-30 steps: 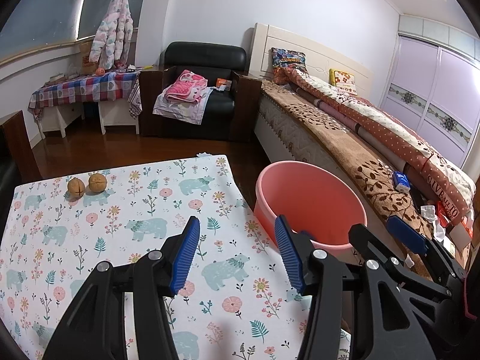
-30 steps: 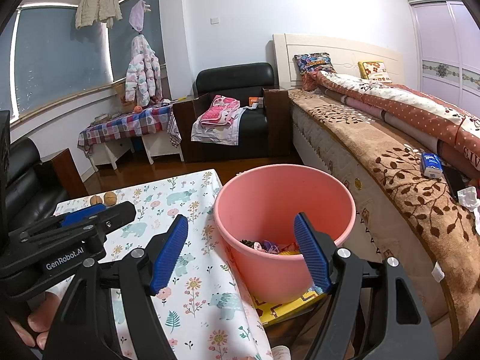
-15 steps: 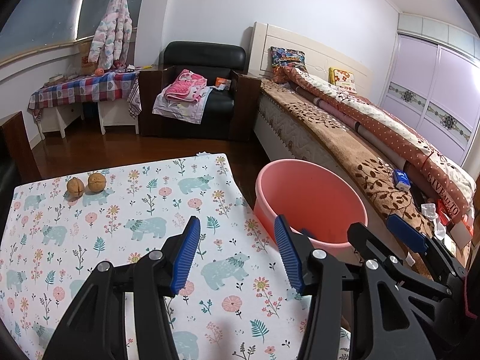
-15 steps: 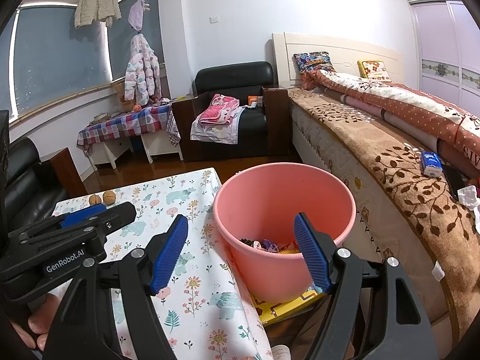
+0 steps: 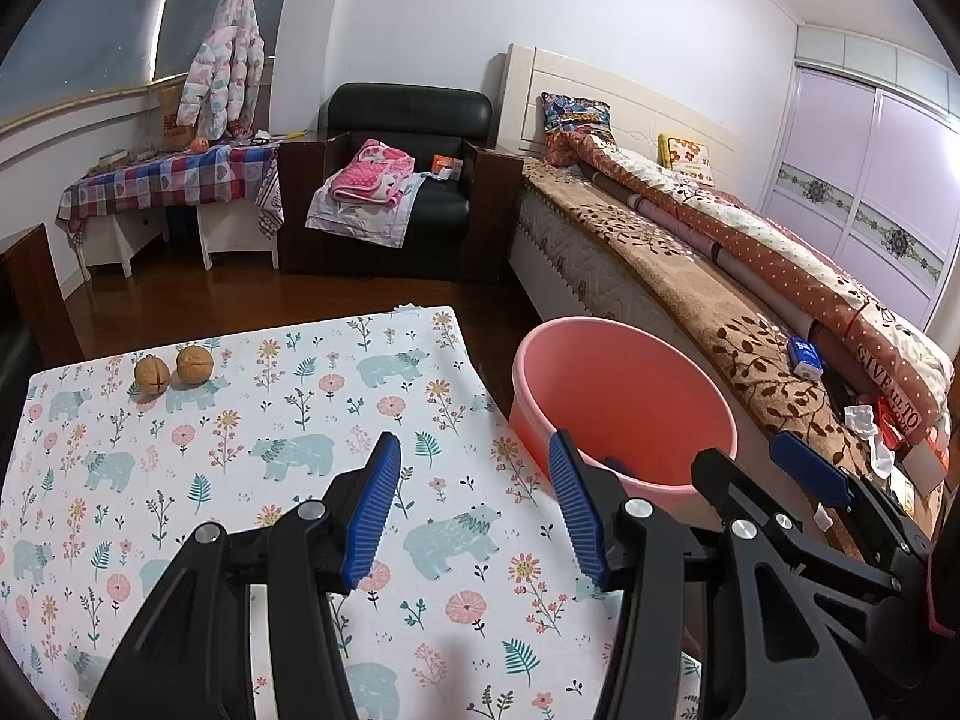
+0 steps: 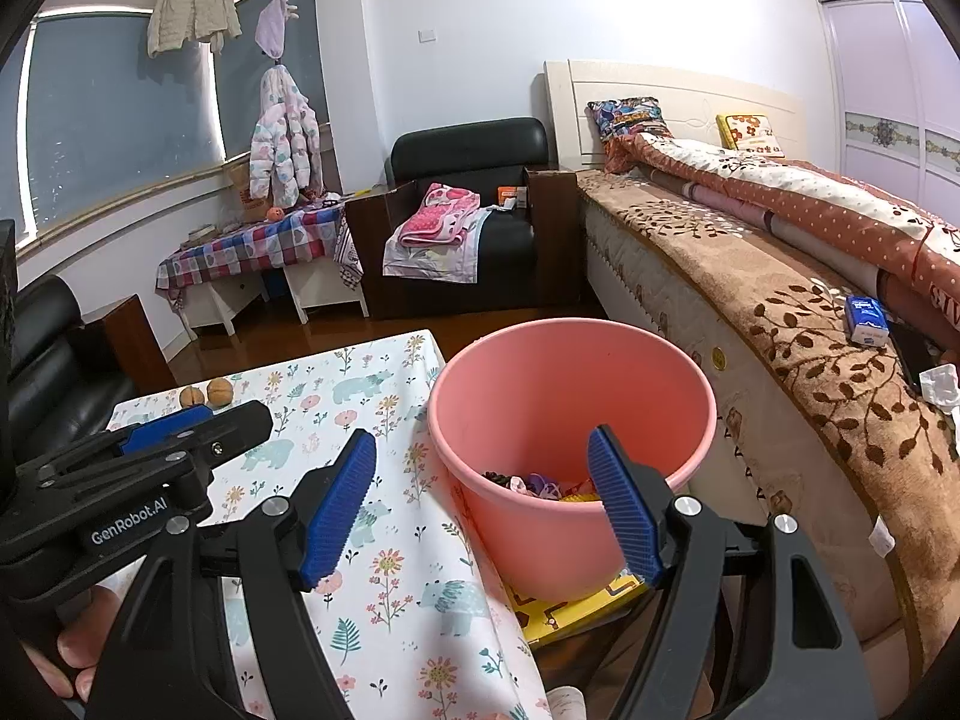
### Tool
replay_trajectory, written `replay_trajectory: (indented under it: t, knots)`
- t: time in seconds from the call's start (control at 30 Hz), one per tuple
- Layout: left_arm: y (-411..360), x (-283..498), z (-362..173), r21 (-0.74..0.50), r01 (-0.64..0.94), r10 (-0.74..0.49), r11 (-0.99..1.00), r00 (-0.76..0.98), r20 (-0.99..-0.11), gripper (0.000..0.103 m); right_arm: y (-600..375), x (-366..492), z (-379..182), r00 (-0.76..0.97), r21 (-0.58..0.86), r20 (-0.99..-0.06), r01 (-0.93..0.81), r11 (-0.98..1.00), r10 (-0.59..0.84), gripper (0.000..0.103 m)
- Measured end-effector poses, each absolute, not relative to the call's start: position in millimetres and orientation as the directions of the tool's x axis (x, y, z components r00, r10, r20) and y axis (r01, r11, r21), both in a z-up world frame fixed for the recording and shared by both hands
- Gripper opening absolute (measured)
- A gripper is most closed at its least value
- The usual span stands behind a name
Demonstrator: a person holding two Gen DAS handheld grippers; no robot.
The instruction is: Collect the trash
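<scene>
We see a round pink plastic bucket (image 6: 570, 420) standing upright just beside the bench's (image 5: 240, 450) edge, with mixed scraps of trash (image 6: 534, 483) lying at its bottom. Two brown walnuts (image 5: 174, 367) sit side by side near the bench's far corner.

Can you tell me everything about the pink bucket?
The pink bucket looks like smooth plastic, round with a rolled rim, wider at the top. It stands upright beside the flowery table's edge, near the bed, resting on something yellow. Its top is open; colourful scraps lie at the bottom. Neither gripper touches it.
</scene>
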State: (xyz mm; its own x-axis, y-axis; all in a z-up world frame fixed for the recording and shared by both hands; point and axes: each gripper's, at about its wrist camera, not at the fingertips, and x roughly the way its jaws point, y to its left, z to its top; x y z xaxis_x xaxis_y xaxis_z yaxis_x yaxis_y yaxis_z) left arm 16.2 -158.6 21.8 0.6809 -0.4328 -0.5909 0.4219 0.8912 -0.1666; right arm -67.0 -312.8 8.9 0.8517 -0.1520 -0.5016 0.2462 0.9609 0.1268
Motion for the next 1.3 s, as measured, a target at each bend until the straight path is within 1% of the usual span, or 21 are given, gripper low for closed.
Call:
replay_trajectory:
  t: [1.3]
  knots:
    - [-160.1, 18.4, 18.0, -0.164, 0.423, -0.431, 0.891, 0.674, -0.600, 0.051, -319.6, -63.8, 3.6, 0.851, 0.140, -0.504, 0.249, 0.958, -0.147, 0.073]
